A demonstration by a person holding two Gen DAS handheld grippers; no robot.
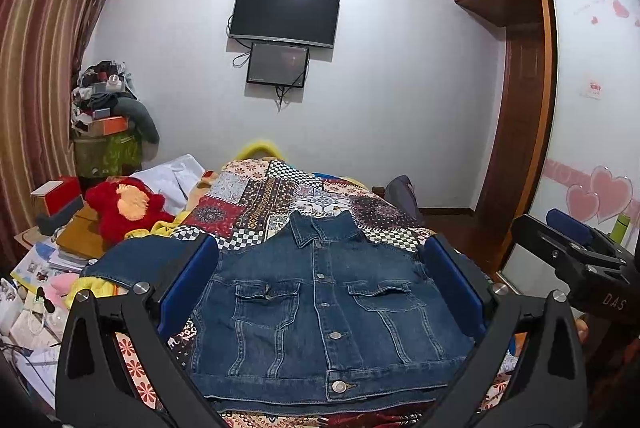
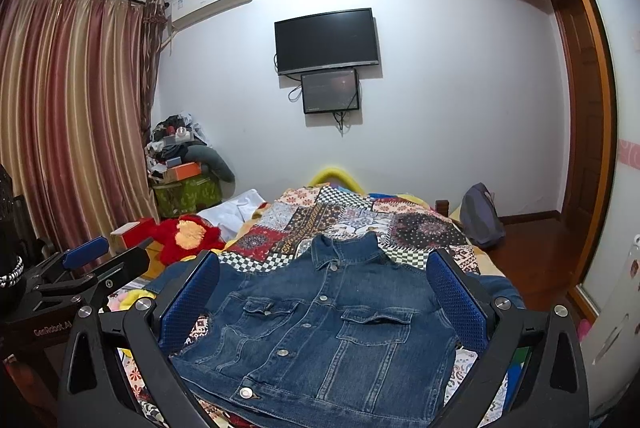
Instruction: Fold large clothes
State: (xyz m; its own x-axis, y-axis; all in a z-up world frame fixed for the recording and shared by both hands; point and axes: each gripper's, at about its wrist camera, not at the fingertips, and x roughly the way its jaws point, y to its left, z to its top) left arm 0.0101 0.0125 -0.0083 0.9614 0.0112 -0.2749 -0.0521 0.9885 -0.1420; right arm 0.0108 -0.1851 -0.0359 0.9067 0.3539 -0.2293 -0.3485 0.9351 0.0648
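Denim jacket (image 1: 320, 312) flat on quilt (image 1: 264, 200) — both grippers spread wide, empty, above it

The denim jacket (image 2: 320, 328) has its right sleeve hidden behind the tongs.

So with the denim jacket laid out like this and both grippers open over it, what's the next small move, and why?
Probably lower the left gripper toward the left sleeve and pinch it, ready to fold it inward. The denim jacket lies front up and buttoned on the patchwork quilt; that sleeve still spreads outward. Both the left and right gripper are open, holding nothing.
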